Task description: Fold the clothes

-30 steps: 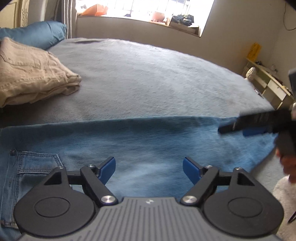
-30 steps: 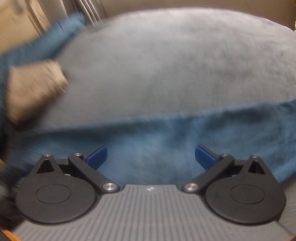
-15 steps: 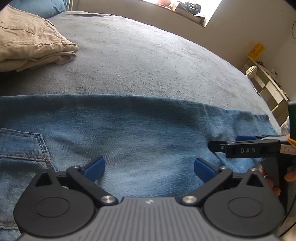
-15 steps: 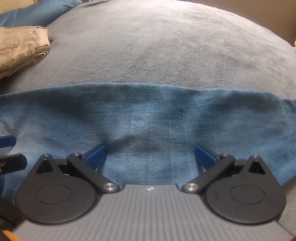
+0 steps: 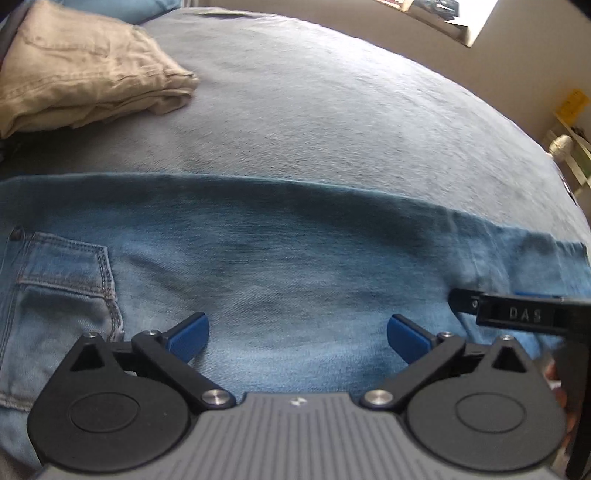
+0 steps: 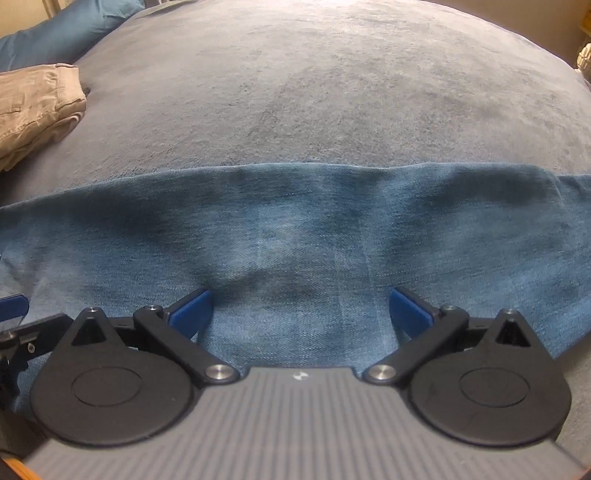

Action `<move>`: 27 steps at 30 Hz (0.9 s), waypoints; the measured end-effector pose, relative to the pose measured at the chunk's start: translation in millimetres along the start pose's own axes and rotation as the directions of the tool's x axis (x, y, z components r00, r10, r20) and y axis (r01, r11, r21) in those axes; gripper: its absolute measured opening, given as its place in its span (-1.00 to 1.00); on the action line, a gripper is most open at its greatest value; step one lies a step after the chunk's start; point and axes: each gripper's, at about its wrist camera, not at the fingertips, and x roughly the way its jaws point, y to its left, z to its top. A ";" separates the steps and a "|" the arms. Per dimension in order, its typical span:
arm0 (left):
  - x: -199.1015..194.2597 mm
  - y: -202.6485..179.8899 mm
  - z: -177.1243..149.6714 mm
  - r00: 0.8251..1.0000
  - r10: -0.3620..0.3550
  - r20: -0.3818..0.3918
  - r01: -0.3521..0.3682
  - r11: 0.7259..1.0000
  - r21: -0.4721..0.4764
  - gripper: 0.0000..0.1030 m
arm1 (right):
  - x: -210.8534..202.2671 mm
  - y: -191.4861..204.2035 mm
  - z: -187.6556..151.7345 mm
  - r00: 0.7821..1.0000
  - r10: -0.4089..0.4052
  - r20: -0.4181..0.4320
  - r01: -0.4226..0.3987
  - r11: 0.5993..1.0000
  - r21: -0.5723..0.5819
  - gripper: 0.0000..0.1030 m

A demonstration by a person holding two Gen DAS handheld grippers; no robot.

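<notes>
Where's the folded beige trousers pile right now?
The folded beige trousers lie at upper left in both wrist views, on the grey bedspread, beyond the blue jeans.

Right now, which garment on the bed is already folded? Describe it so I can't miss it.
On the grey bed cover, look to the far left corner by the blue pillow. The folded tan trousers lie there, stacked and beige, unlike the blue jeans spread flat nearby.

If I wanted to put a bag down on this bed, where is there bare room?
The wide grey bedspread beyond the jeans lies bare, from their far edge up to the blue pillow. The near strip is crowded: jeans and both grippers. The far left corner holds folded beige trousers.
</notes>
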 end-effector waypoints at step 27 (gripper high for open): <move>0.5 12.0 14.4 0.991 0.132 -0.036 -0.134 0.988 -0.073 1.00 | -18.0 18.5 -10.6 0.994 0.085 0.064 -0.077 0.990 -0.119 0.48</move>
